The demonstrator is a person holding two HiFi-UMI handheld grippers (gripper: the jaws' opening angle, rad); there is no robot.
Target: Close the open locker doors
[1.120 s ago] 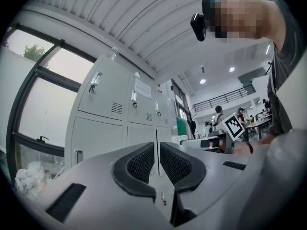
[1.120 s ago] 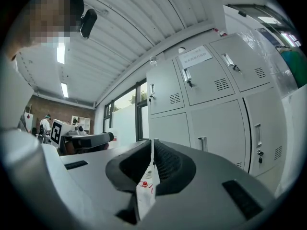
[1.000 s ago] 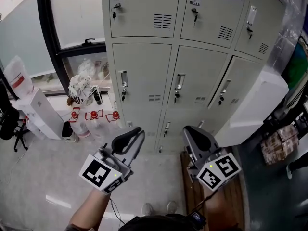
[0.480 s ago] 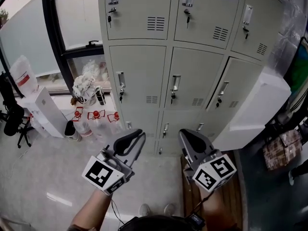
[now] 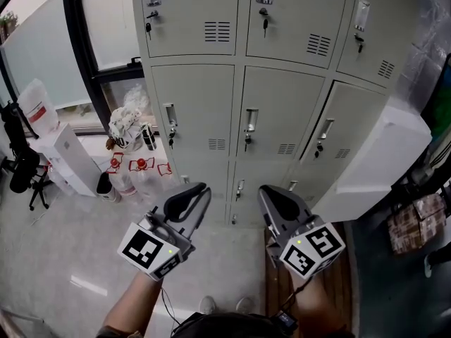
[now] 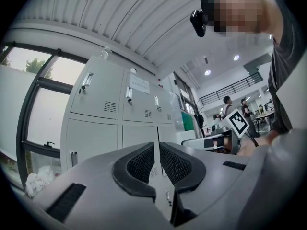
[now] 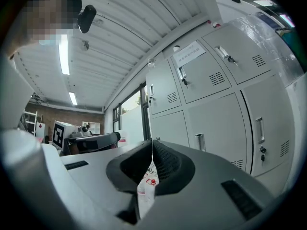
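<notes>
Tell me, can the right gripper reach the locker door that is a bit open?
Probably yes. The ajar door stands ahead and to the right of the right gripper, and nothing shows between them. The white box stands off to the door's right side.

Bottles (image 5: 141, 173) are stood left of the lockers (image 5: 275, 111); a box (image 5: 380, 160) is set right of them, before them.

The lockers (image 5: 271, 104) are smooth painted metal, not shiny. Their handles (image 5: 251, 120) are bright metal. The floor (image 5: 56, 252) is glossy. The boards (image 5: 345, 294) look like wood. The left gripper (image 5: 203, 189) and right gripper (image 5: 263, 190) are dull grey plastic with bumpy black pads (image 6: 141, 162).
</notes>
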